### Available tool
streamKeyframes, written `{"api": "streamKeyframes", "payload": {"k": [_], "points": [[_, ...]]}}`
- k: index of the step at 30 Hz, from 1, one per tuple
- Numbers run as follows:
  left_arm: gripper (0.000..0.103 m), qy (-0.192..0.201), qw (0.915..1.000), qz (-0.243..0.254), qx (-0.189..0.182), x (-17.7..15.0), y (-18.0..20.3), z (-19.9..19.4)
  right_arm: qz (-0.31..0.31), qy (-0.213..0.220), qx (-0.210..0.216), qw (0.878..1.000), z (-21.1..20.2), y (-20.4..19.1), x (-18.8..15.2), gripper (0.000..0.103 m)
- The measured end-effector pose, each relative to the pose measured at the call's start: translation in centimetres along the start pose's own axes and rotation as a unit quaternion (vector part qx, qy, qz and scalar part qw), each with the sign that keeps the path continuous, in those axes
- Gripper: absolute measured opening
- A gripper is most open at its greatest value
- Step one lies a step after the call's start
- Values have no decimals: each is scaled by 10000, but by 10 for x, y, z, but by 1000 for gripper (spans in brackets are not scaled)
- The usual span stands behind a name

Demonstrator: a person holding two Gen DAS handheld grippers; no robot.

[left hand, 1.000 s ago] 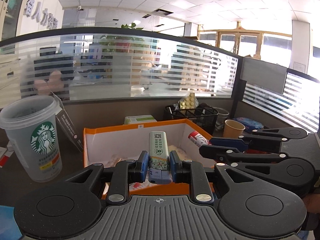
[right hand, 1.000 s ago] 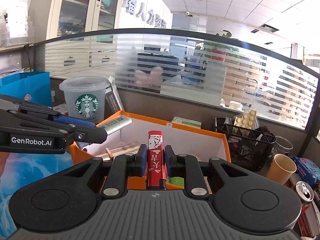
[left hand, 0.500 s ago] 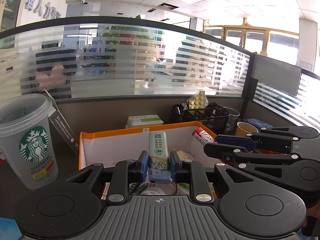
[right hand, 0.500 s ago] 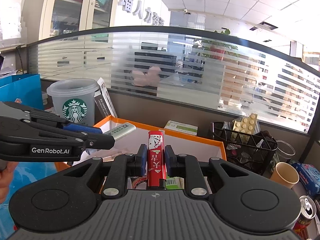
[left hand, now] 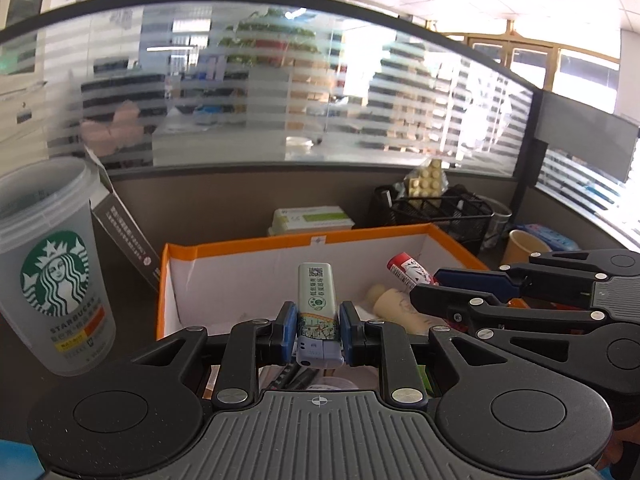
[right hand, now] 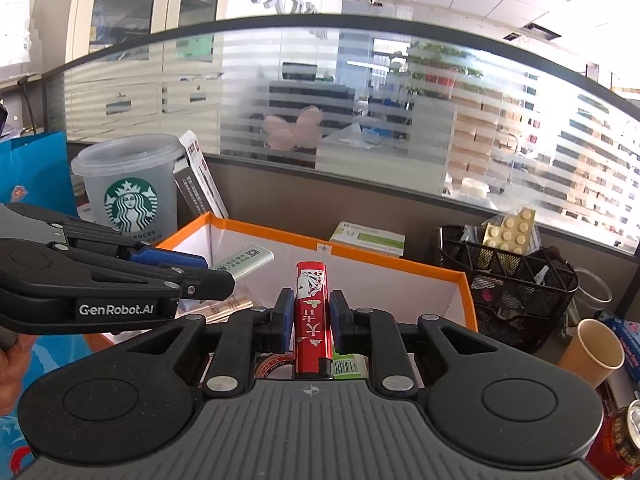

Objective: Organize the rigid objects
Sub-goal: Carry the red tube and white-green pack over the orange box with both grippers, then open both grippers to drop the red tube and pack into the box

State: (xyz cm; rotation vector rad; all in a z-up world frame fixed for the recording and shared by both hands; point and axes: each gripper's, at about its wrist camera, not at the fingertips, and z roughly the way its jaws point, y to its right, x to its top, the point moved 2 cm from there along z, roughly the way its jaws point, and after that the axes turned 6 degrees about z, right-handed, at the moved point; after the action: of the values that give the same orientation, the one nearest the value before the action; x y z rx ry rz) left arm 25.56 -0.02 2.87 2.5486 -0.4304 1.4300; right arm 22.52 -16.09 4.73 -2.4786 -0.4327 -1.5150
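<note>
- the left gripper (left hand: 318,332) has its blue-padded fingers (left hand: 289,330) clamped on a pale green, label-printed plastic lighter (left hand: 317,300), held by its lower half with the long axis running straight out along the fingers, top end pointing away over the box.
- the right gripper (right hand: 309,316) grips a slim red lighter printed with playing cards (right hand: 311,304) the same way, pinched on both sides by its pads, long axis forward and tilted a little downward.
- the relation that matters: both lighters hang above the open orange-rimmed cardboard box with white inner walls (left hand: 248,246), inside its rim line rather than beside it, so i'd judge the coming move to be a lowering and letting go, not a reach.
- the two grippers sit side by side, close together; neither looks clearly nearer the box floor.
- the left view shows a tan rounded object (left hand: 390,304) lying in the box below the right gripper; the right view hides it, but shows a roll of tape (right hand: 272,362) and a green barcoded pack (right hand: 350,364) under the red lighter.
- a frosted plastic coffee cup with a green logo (left hand: 54,272) stands on the counter just left of the box, clear of both hands.
</note>
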Motion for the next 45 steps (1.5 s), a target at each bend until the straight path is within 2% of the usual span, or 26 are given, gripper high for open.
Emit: {"api": "streamKeyframes", "payload": {"k": [24,45], "points": [[21,-729,9973,3,16,-5,-11,52,-156,-717,-92,9973,61,5,-1,18],[21,-1217,9919,300,216,-4,-5,66,-297,-985,-232,9944,76,8,-5,18]]}}
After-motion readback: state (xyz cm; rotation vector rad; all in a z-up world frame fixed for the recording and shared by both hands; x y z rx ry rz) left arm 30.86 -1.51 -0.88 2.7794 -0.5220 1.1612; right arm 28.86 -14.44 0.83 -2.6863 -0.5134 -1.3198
